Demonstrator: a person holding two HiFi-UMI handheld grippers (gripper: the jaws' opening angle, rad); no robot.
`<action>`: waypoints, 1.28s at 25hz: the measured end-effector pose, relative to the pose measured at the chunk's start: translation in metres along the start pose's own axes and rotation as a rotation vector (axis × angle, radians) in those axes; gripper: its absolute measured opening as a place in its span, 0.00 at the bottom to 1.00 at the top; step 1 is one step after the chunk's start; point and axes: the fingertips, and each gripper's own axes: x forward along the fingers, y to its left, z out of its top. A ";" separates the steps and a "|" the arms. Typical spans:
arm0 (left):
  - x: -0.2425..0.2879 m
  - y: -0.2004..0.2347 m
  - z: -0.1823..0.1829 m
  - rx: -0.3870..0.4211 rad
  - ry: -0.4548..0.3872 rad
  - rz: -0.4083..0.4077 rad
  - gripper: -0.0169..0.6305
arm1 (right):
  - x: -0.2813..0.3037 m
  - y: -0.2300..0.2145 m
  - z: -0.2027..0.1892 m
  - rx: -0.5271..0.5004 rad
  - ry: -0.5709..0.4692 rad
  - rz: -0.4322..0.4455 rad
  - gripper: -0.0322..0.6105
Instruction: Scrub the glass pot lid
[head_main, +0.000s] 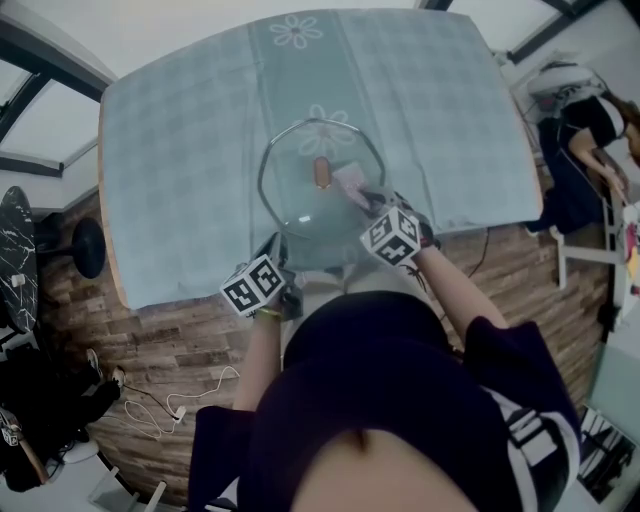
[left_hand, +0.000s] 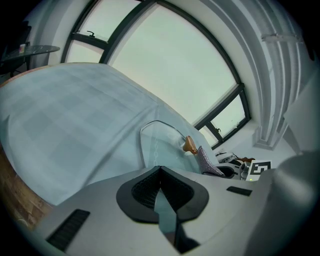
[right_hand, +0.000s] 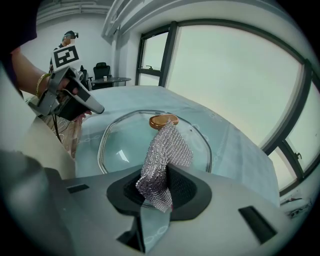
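My right hand-held gripper (right_hand: 156, 191) grasps the chainmail scrubber (right_hand: 163, 155) over the glass pot lid (right_hand: 122, 147), its knob (right_hand: 163, 120) just beyond, toward the tabletop's (head_main: 180, 150) far edge; the left hand-held gripper (head_main: 277, 243) is clenched.

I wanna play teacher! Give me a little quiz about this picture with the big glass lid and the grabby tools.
1. True or false: the right gripper holds a yellow sponge.
2. What colour is the knob on the glass pot lid? A brown, B green, C white.
3. Fill in: the lid lies on a checked ____.
Key: 1 false, it grips a silvery mesh scrubber. 2 A. 3 tablecloth.
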 end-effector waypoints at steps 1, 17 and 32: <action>-0.001 0.001 0.000 0.003 0.001 -0.003 0.03 | -0.001 0.003 0.000 0.001 0.000 -0.001 0.19; -0.020 0.009 -0.014 0.029 0.023 -0.040 0.03 | -0.010 0.052 -0.002 0.027 0.005 0.014 0.19; -0.037 0.021 -0.024 0.037 0.033 -0.059 0.03 | -0.011 0.088 0.005 0.014 0.001 0.029 0.19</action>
